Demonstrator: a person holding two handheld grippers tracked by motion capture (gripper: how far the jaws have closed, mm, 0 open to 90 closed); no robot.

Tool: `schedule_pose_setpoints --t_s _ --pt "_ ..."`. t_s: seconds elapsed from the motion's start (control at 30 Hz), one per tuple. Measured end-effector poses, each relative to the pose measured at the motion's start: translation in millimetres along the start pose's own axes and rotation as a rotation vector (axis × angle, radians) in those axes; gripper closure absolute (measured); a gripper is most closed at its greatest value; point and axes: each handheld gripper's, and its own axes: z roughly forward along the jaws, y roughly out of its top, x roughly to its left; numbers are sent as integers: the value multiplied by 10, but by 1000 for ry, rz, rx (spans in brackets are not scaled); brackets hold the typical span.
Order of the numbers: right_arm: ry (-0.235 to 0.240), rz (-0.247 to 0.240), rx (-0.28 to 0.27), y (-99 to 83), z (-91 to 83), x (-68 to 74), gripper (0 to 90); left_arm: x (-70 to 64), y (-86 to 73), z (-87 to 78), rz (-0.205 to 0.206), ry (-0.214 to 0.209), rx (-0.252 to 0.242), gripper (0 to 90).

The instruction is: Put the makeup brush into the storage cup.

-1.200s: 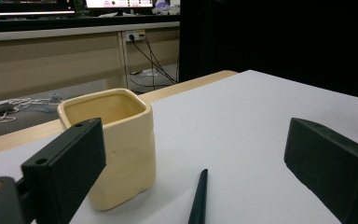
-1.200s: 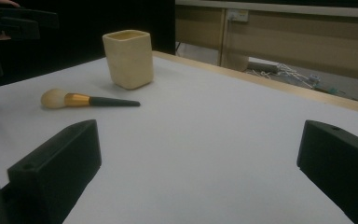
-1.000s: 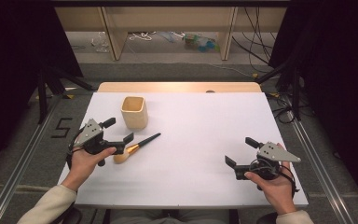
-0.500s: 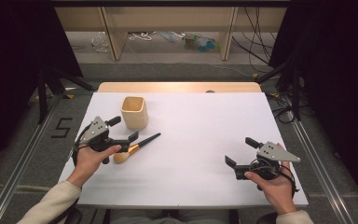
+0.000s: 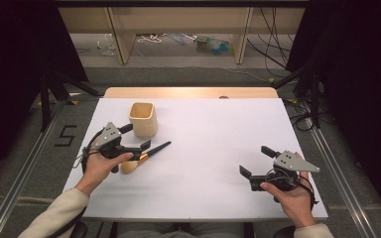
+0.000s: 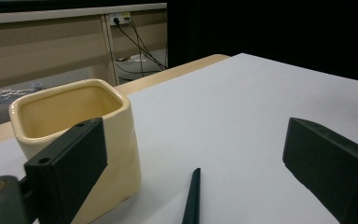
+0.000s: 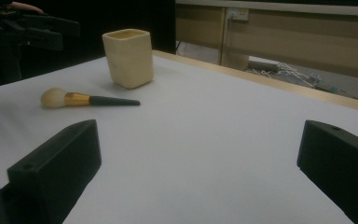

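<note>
White table (image 5: 203,148): brush (image 5: 144,156) head half-hidden by left tool (image 5: 136,137); both tools wide.

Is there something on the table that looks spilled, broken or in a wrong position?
Nothing stands out. The cream cup stands upright on the white table, with nothing showing inside it in the left gripper view, and no spill shows. The makeup brush lies flat beside it, apart from it, looking intact. Both grippers, left and right, are open.

White table (image 5: 203,188); wooden strip (image 5: 188,92) along far edge; cables (image 5: 273,54) on floor beyond.
</note>
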Motion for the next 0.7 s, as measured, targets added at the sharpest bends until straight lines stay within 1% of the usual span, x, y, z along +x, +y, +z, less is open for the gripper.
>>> schedule_pose_setpoints --t_s 0.17,0.33,0.37,0.43,0.47,0.5,0.57,0.6,0.7 --pt "-3 -1 5 0 -2 -2 5 14 0 39 -5 6 0 61" --pt "-4 1 0 -2 4 -1 5 17 7 73 11 11 20 67" --pt "-5 0 1 -2 3 0 5 17 21 84 29 10 40 71" --pt "-4 1 1 -2 4 0 5 15 23 93 30 5 47 72" --pt "-5 1 1 -2 4 0 5 5 24 116 56 0 71 70" --pt "-5 0 2 -2 3 0 5 5 24 116 56 0 71 69" --pt "-7 0 2 -3 3 -1 5 -11 32 131 78 -6 94 68" --pt "-7 0 2 -3 3 -1 5 -21 35 142 81 -7 97 68" --pt "-6 1 4 -4 3 -3 5 -37 51 173 112 -2 145 74"
